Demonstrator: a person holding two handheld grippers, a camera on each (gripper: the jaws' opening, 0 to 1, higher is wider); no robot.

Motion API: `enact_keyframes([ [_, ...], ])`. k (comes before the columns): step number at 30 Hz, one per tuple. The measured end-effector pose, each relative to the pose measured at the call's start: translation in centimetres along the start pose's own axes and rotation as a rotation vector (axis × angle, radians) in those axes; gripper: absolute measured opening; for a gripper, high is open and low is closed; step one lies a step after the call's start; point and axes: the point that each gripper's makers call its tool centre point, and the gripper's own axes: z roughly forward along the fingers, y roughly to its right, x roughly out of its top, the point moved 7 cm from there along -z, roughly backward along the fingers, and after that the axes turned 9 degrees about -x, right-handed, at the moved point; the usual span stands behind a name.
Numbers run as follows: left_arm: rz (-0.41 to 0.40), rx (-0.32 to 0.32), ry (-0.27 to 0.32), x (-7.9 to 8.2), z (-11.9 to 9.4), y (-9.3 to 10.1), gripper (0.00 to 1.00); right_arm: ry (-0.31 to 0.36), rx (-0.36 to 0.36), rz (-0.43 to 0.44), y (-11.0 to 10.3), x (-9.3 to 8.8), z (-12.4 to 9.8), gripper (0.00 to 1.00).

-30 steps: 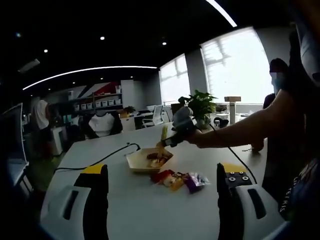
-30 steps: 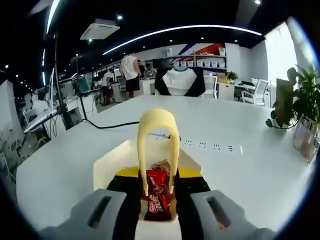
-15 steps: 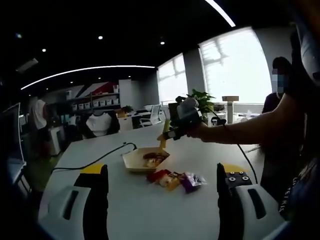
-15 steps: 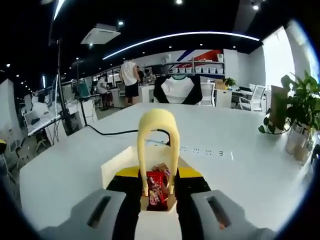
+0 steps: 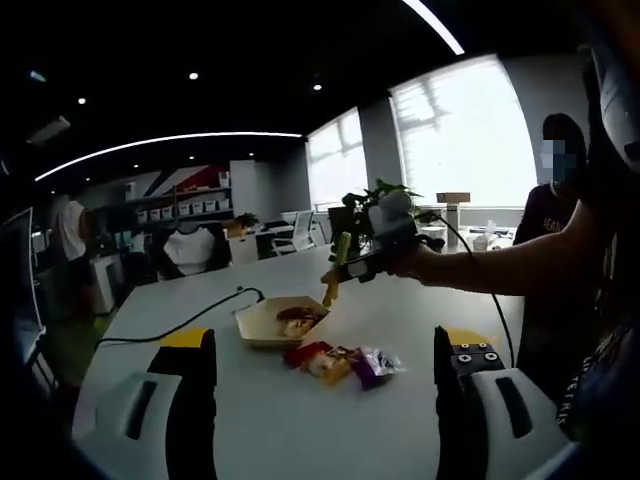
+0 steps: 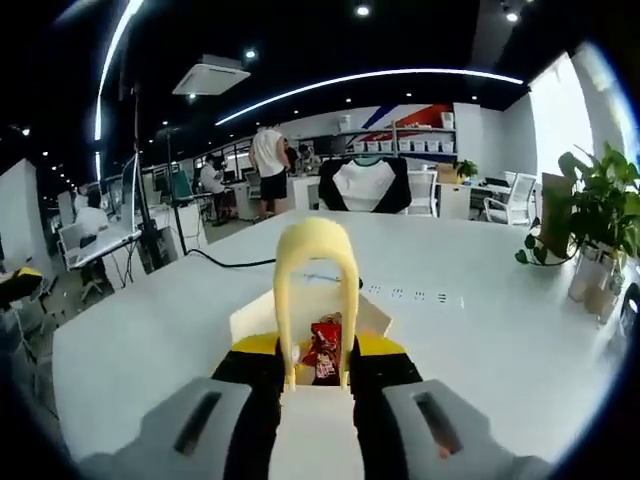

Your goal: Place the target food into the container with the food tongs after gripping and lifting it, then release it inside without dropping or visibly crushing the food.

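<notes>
Yellow plastic food tongs (image 6: 316,290) are sitting clamped in the right claw (image 6: 316,375), hanging above the cream cardboard container (image 5: 272,322) on the white tabletop (image 5: 300,420) — the red-wrapped snack (image 6: 325,352) is lying inside. The left claw (image 5: 325,400) is idling, spread wide and empty.

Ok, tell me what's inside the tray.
The tray holds a red packet and some brownish snacks. The yellow tongs cover part of it in the right gripper view, so anything beneath is hidden.
</notes>
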Motion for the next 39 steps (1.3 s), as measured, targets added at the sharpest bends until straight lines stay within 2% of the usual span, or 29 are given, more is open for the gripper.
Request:
enact_keyframes([
  [3, 0.000, -0.004, -0.002, -0.1, 0.1, 0.1, 0.96, -0.027, 0.048, 0.025, -0.6, -0.7, -0.8, 0.22],
  [7, 0.001, -0.005, -0.002, 0.0, 0.2, 0.0, 0.96, -0.029, 0.036, -0.026, -0.7, -1.3, -1.8, 0.22],
  [10, 0.004, -0.005, -0.005, 0.0, 0.2, -0.1, 0.96, -0.029, 0.073, -0.043, -1.1, -2.1, -2.5, 0.22],
  [16, 0.006, -0.009, -0.006, 0.1, 0.4, -0.1, 0.96, -0.044, 0.096, -0.030, -1.6, -3.7, -3.7, 0.22],
  [17, 0.004, -0.008, -0.007, 0.0, 0.4, -0.1, 0.96, -0.047, 0.098, -0.031, -1.7, -3.9, -3.8, 0.22],
  [19, 0.002, -0.011, -0.010, -0.1, 0.5, 0.0, 0.96, -0.010, 0.066, -0.060, -1.7, -3.9, -4.3, 0.22],
  [20, 0.002, -0.012, -0.011, -0.1, 0.5, 0.0, 0.96, -0.028, 0.071, -0.064, -1.8, -4.1, -4.4, 0.22],
  [28, 0.004, -0.026, -0.021, -0.4, 0.8, 0.2, 0.96, -0.017, 0.088, -0.062, -2.5, -5.0, -6.4, 0.23],
  [35, 0.003, -0.028, -0.015, -0.2, 0.9, 0.3, 0.96, -0.030, 0.129, -0.059, -3.4, -6.4, -8.1, 0.23],
  [39, 0.000, -0.026, -0.014, -0.2, 0.9, 0.4, 0.96, -0.032, 0.153, -0.012, -3.6, -7.0, -9.1, 0.23],
])
